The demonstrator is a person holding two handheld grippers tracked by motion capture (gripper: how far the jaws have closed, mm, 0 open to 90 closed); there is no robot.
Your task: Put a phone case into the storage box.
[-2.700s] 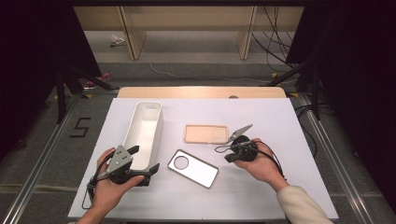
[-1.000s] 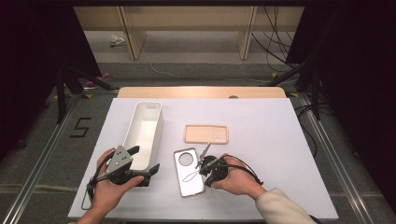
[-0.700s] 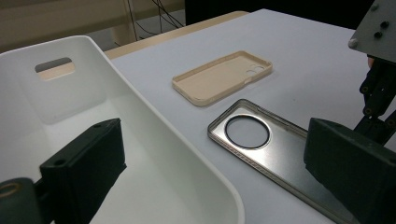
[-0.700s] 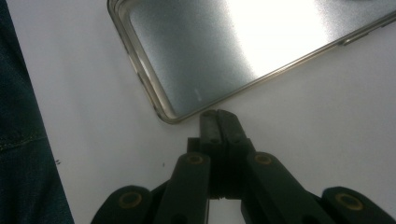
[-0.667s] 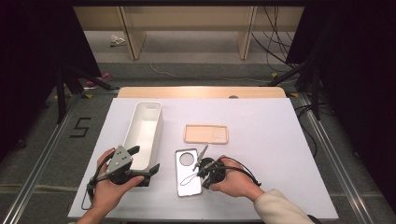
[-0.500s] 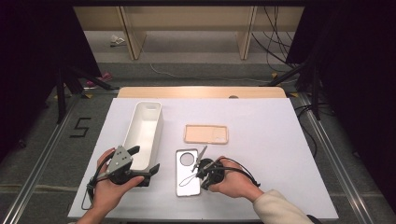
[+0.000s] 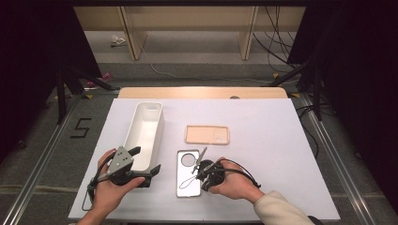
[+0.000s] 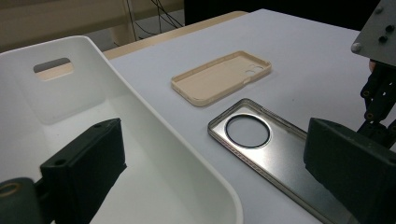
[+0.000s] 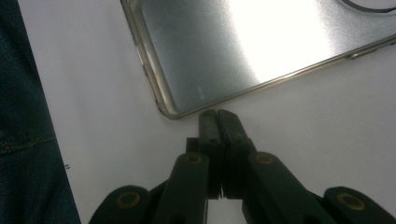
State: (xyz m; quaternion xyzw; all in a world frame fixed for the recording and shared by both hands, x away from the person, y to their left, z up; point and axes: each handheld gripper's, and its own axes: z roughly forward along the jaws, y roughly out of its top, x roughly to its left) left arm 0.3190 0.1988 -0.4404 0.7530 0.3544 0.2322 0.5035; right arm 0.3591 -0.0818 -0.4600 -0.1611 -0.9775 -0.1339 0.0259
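The right gripper (image 9: 218,113) is resting with its two jaws pressed flat together, nothing between them, the tips sitting just at the lower edge of the silver phone case (image 9: 243,46), at or very near its rim; contact cannot be confirmed. In the high view the right gripper (image 7: 204,165) is lying along that case's (image 7: 189,174) right side, near the person's edge of the white table (image 7: 281,140).

The left gripper (image 7: 141,165) is standing with its jaws spread wide and holding nothing; one jaw is hanging over the inside of the white bin (image 8: 116,140), the other outside it, toward the silver case (image 8: 275,154).

Judgement: the step in hand appears to be nudging or squaring the silver case with closed tips. To do this well, the tips should be bearing low against the rim, not riding over it, and pushing slowly along the case's long side so it is sliding rather than spinning. The case looks thin and smooth and is likely to skate on the table. The tan phone case (image 7: 207,134) is lying well apart beyond it and needs no clearance.
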